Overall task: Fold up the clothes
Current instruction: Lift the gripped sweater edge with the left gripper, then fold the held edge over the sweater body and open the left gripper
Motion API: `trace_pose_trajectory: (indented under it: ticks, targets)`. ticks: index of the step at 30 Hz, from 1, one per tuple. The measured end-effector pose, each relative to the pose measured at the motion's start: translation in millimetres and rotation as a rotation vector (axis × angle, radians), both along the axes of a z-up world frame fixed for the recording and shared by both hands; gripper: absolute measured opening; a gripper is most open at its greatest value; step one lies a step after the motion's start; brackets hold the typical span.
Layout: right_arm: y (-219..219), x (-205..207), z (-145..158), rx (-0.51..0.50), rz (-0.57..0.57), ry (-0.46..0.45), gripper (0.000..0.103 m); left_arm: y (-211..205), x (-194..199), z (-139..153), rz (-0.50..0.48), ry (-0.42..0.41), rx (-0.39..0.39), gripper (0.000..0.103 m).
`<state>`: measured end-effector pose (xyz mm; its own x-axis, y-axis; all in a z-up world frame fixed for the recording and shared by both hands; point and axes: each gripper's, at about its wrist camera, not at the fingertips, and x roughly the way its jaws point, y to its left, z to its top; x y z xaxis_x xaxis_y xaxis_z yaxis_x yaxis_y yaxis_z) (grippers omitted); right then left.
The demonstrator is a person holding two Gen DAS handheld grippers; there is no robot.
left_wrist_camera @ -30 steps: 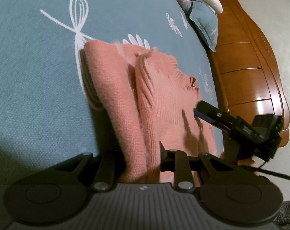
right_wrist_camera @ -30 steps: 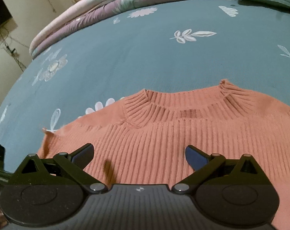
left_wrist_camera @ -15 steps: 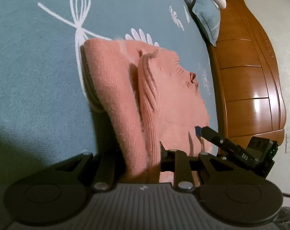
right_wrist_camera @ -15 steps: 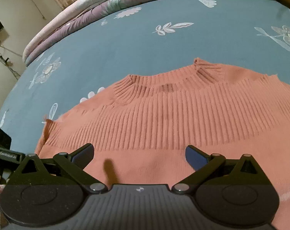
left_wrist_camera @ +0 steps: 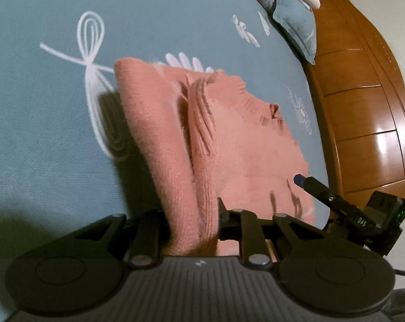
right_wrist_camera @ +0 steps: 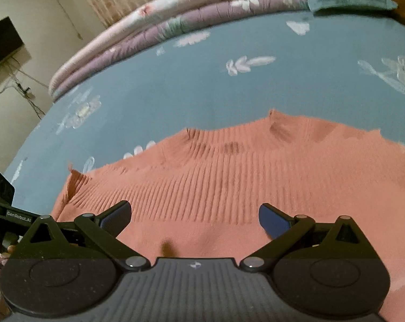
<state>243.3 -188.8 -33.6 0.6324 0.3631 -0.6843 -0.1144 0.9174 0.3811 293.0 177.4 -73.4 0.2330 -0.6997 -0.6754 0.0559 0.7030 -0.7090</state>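
While my left hand-held gripper (left_wrist_camera: 193, 225) has just been closing and now clamps a bunched fold of the salmon-pink ribbed knit sweater (right_wrist_camera: 229, 182), my right hand-held gripper (right_wrist_camera: 194, 214) hangs over it with jaws apart, holding nothing. Sweater lies on the blue floral bedsheet (right_wrist_camera: 202, 86), collar at 12 o'clock in right view. One side edge lifted, likely first fold just starting; rest still spread flat, most folding left. Readable: "GenRobot.AI" on the left tool at 9 o'clock.
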Motion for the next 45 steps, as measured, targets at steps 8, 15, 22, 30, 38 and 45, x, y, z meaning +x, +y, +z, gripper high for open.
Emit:
trace_pose_trajectory:
  ticks: [8, 15, 22, 30, 38, 45]
  targets:
    - [-37, -8, 9, 0.007, 0.061, -0.071, 0.103, -34, -12, 36, 0.02, -0.053, 0.056, 0.019]
    - [-74, -17, 14, 0.034, 0.047, -0.116, 0.103, -73, -13, 70, 0.009, -0.083, 0.1, 0.019]
    - [-113, -37, 10, 0.062, 0.01, -0.137, 0.103, -117, -8, 99, -0.043, -0.082, 0.149, 0.019]
    - [-130, -53, 11, 0.087, 0.121, -0.105, 0.103, -169, 10, 120, -0.076, -0.047, 0.185, 0.02]
    - [-149, -68, 15, 0.06, 0.105, -0.121, 0.103, -219, 20, 126, -0.15, -0.028, 0.174, 0.02]
    - [-166, -80, 16, -0.016, 0.103, -0.106, 0.103, -269, 31, 123, -0.248, -0.016, 0.168, 0.02]
